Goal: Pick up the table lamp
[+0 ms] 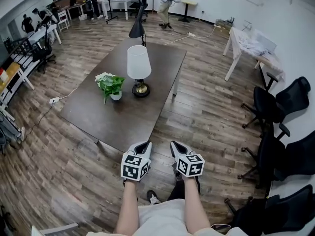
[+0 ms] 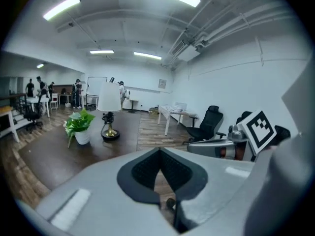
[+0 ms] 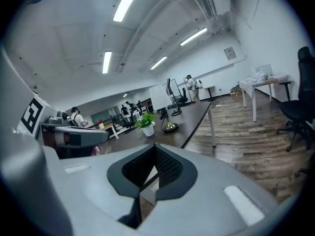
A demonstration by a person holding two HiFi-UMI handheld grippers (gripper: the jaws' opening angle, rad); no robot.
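The table lamp (image 1: pixel 139 68), with a white shade and a brass base, stands upright near the middle of the dark brown table (image 1: pixel 113 119). It also shows in the left gripper view as the lamp (image 2: pixel 109 100) and, small and far off, in the right gripper view as the lamp (image 3: pixel 170 126). My left gripper (image 1: pixel 143 145) and right gripper (image 1: pixel 176 145) hover side by side off the table's near edge, well short of the lamp. Both are shut and hold nothing, as the left gripper (image 2: pixel 158 154) and right gripper (image 3: pixel 154 149) show up close.
A potted green plant (image 1: pixel 111 85) stands just left of the lamp. A black floor lamp (image 1: pixel 138 26) rises at the table's far end. Black office chairs (image 1: pixel 275 104) line the right wall, behind them a white table (image 1: pixel 253 45). People stand far back.
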